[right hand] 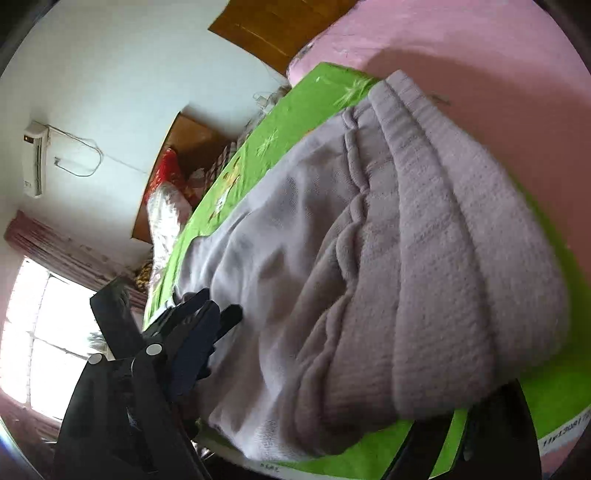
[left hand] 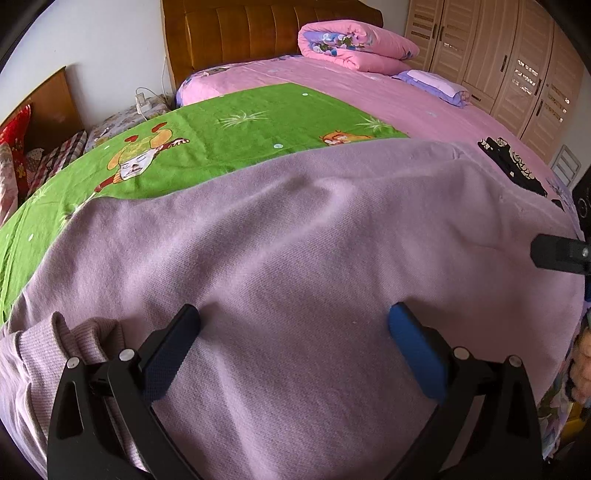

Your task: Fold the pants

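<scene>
Your left hand-held gripper (left hand: 294, 321) stands wide open, both fingers resting low on the lilac pants (left hand: 295, 236), gripping nothing. The pants lie spread over the green blanket (left hand: 240, 125) on the bed (left hand: 406, 99); green blanket shows beyond their far edge, pink sheet further on. Your right hand-held gripper (right hand: 351, 369) is rolled steeply sideways at the ribbed waistband (right hand: 436, 240). One finger is hidden, so its opening cannot be judged.

Home bedroom: bed (left hand: 369, 96) with wooden headboard (left hand: 258, 33), folded quilt (left hand: 351, 44), wardrobe (left hand: 498, 62).
</scene>
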`<state>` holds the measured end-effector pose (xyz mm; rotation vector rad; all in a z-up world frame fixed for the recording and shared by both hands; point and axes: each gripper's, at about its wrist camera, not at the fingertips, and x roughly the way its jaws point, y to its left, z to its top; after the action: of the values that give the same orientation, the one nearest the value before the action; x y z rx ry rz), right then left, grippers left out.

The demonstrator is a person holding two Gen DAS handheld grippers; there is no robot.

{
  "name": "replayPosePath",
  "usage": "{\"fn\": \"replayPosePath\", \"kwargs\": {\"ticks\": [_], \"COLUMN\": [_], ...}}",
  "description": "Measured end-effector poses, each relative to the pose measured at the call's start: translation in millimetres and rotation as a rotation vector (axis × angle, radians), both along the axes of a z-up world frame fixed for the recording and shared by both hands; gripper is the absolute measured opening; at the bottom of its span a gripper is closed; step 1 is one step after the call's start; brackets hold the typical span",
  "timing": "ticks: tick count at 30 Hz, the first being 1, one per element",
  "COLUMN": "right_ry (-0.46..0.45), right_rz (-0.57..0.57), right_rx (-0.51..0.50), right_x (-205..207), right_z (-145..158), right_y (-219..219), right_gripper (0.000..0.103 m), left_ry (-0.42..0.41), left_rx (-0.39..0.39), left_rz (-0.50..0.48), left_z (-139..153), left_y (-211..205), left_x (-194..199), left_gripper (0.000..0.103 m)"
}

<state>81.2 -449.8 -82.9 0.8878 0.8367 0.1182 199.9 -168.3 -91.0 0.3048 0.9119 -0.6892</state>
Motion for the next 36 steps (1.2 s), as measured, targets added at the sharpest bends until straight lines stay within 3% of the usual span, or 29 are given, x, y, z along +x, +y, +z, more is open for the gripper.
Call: {"fn": "replayPosePath", "kwargs": {"ticks": [3,5,6,7,8,9,10,13,16,17,18,19,22,24,27,30,33,34,35,36], "right_ry": [-0.016,0.004,0.004,-0.001,0.002,0.01,-0.008,-0.026,-0.079,-0.097,-0.114,-0.142,-0.252,-0.341,-0.464,-0.509,-0.408,-0.357,-0.438,-0.477], "right_rz": [-0.138,-0.16,-0.162,-0.183,-0.211,-0.238,-0.265,-0.288,-0.325,-0.324,-0.315,-0.289,-0.17,-0.051,0.205,0.507,0.89,1.001,0.98,0.967], "right_rx": [0.029,0.045,0.037,0.028,0.037,0.062,0.103,0.061,-0.003,-0.042,-0.101,-0.197,-0.431,-0.578,-0.808,-1.006,-1.14,-1.245,-1.377,-1.434], "right_x": [-6.1,-5.6,-6.0,-6.0,-6.7,-12.7,-15.4,-14.3,-10.5,-8.1,-4.0,4.3,24.5,36.6,58.1,75.0,86.3,83.9,72.6,67.2], "right_z": [-0.3,-1.7,-1.8,-3.1,-5.9,-11.9,-16.6,-11.6,12.9,25.2,40.4,63.9,121.3,150.6,166.6,135.1,59.1,24.0,9.8,5.7], "right_y": [-5.9,-7.6,-7.1,-5.0,-6.1,-12.0,-16.3,-9.7,2.7,8.6,16.3,31.8,91.0,143.7,250.1,357.8,440.3,462.9,472.7,474.8], "right_gripper": [0.08,0.08,0.076,0.068,0.047,0.037,0.037,0.036,0.034,0.034,0.034,0.034,0.034,0.034,0.034,0.034,0.034,0.035,0.035,0.035], "left_ry": [0.01,0.059,0.014,-0.033,-0.096,-0.117,-0.133,-0.104,0.029,-0.016,-0.1,-0.091,-0.038,-0.06,-0.092,-0.068,-0.001,0.021,0.047,0.076], "left_rx": [-0.011,-0.161,-0.191,-0.197,-0.191,-0.183,-0.174,-0.129,-0.021,0.026,0.007,0.002,-0.084,-0.226,-0.369,-0.443,-0.538,-0.565,-0.594,-0.625], "left_rz": [0.052,0.009,0.025,0.049,0.094,0.123,0.203,0.39,0.402,0.368,0.348,0.355,0.38,0.434,0.555,0.663,0.764,0.774,0.78,0.78], "left_z": [12.8,42.6,58.2,67.8,78.9,82.5,84.3,70.5,28.2,12.9,11.7,13.6,24.1,45.4,68.1,69.4,59.1,56.5,53.4,49.9], "left_y": [6.8,24.9,37.4,48.0,67.4,79.0,107.7,167.3,191.4,187.8,187.2,187.8,202.7,233.8,292.4,340.8,385.3,396.2,406.1,412.4], "left_x": [-5.0,-17.7,-24.3,-27.8,-29.4,-28.3,-22.0,-4.0,10.3,7.3,-2.0,-2.3,0.6,-8.0,-19.1,-23.7,-33.2,-36.9,-41.4,-44.2], "left_gripper": [0.1,0.101,0.101,0.101,0.101,0.101,0.101,0.101,0.101,0.102,0.102,0.102,0.1,0.099,0.1,0.101,0.1,0.1,0.1,0.1]}}
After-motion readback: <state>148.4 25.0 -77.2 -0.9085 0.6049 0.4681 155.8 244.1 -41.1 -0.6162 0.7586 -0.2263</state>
